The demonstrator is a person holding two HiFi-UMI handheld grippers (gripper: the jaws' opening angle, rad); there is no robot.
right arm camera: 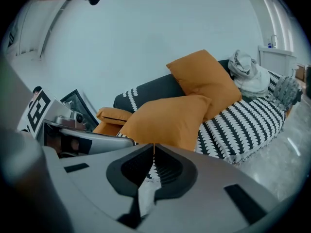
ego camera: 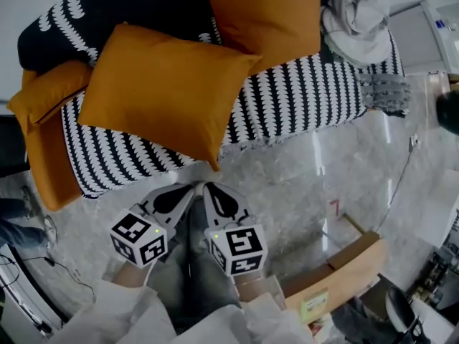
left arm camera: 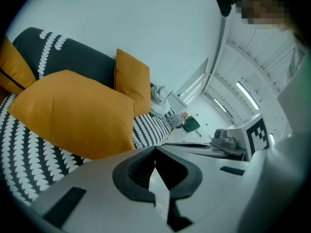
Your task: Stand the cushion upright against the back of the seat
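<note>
**A:** Two grippers are hanging low in front of the sofa, over the marble floor (ego camera: 301, 185). Clear floor is running all along the seat's (ego camera: 308, 95) front edge. A cardboard box (ego camera: 351, 264) is sitting off to the right.

**B:** Jaws?

**A:** The left gripper (ego camera: 188, 190) is clenching tip to tip with nothing between. The right gripper (ego camera: 212, 192) is doing the same, pinched closed and empty. Neither is touching fabric.

**B:** Cushion?

**A:** The cushion (ego camera: 161, 88) is lying tilted on the seat just beyond the tips, and one corner is hanging past the front edge. It's sitting apart from the backrest (ego camera: 158, 6). A second cushion (ego camera: 265, 13) is leaning against the back, further right.
</note>
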